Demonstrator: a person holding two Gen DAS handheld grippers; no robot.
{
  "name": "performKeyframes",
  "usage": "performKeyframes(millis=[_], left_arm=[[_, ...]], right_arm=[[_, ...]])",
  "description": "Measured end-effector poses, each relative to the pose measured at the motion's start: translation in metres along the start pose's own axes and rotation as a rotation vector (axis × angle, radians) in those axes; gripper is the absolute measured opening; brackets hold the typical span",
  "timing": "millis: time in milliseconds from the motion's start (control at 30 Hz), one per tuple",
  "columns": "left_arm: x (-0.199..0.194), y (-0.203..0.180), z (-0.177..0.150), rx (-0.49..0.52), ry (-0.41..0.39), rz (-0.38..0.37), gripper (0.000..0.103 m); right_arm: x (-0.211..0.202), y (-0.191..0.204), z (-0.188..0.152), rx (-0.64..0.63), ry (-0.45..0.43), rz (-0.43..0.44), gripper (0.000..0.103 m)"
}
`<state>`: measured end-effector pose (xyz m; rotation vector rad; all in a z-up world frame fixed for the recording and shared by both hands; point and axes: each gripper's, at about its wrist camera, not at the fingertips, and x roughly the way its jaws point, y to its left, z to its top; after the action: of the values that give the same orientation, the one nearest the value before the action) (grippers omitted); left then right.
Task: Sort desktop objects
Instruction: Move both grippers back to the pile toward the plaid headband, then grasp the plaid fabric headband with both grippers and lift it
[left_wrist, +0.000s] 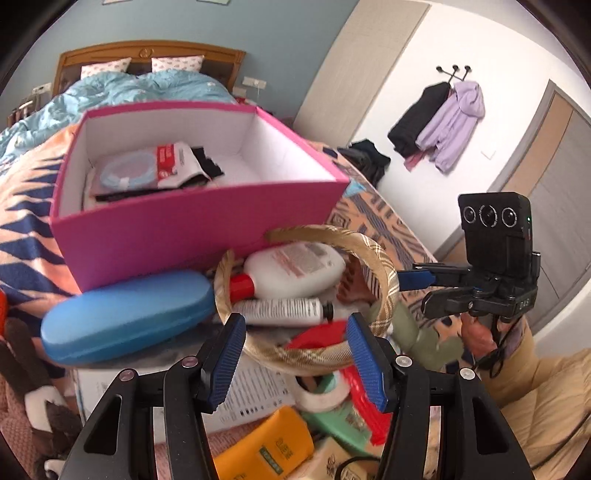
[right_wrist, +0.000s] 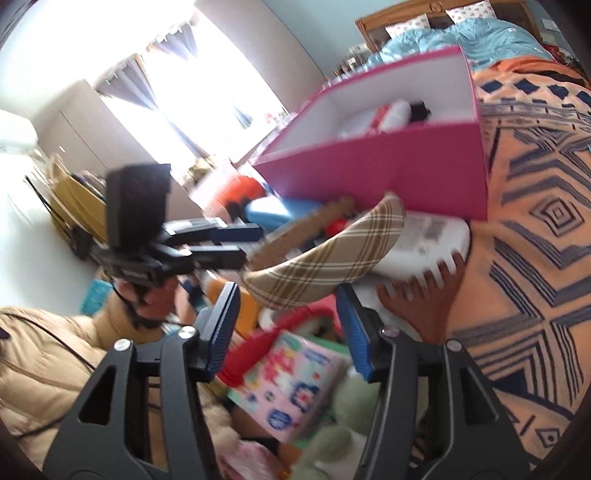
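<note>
A tan plaid headband (left_wrist: 384, 273) lies on a heap of objects in front of an open pink box (left_wrist: 184, 225). My left gripper (left_wrist: 295, 354) is open, its blue pads on either side of the headband's near arc, holding nothing. My right gripper (right_wrist: 288, 325) is open just below the headband (right_wrist: 325, 258) in the right wrist view and shows at the right of the left wrist view (left_wrist: 417, 280), fingertips beside the band. The pink box (right_wrist: 388, 162) holds a packet and dark items (left_wrist: 155, 166).
A blue glasses case (left_wrist: 125, 314), a white bottle with a red cap (left_wrist: 291, 266), a white tube (left_wrist: 280, 310), a brown comb (right_wrist: 424, 291), a yellow bottle (left_wrist: 269, 446) and a colourful packet (right_wrist: 291, 384) crowd the heap. A patterned orange blanket (right_wrist: 535, 240) surrounds it.
</note>
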<state>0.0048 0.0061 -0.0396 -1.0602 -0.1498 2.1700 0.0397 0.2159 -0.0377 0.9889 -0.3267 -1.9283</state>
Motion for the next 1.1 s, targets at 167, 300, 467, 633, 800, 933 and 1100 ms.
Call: performKeyframes(millis=[167,300,467,633,800,933,1100], left_arm=[[-0.017,-0.003,-0.002,0.038,-0.068,0.064,0.068],[-0.021,-0.011,-0.017,0.118,-0.053,0.126,0.073],[0.002,-0.025,-0.032,0.201,0.011,0.217,0.073],[0.018,-0.036,-0.027,0.24,0.017,0.305,0.066],[0.013,-0.026,-0.015,0.185,-0.013,0.308,0.053],[0.006,-0.006,-0.005,0.087,-0.035,0.257,0.048],[0.005,-0.006,0.006,0.086,-0.063,0.237,0.048]], right_arm=[[-0.004,0.003,0.015,0.046,-0.079,0.034,0.057],[-0.002,-0.003,0.025,0.095,-0.11,0.022,0.057],[0.001,-0.01,0.037,0.145,-0.134,0.022,0.056],[0.005,-0.014,0.045,0.187,-0.144,0.025,0.056],[-0.001,-0.006,0.048,0.123,-0.141,-0.08,0.057],[-0.011,0.01,0.048,-0.032,-0.125,-0.237,0.057],[-0.009,0.041,0.035,-0.274,-0.089,-0.374,0.057]])
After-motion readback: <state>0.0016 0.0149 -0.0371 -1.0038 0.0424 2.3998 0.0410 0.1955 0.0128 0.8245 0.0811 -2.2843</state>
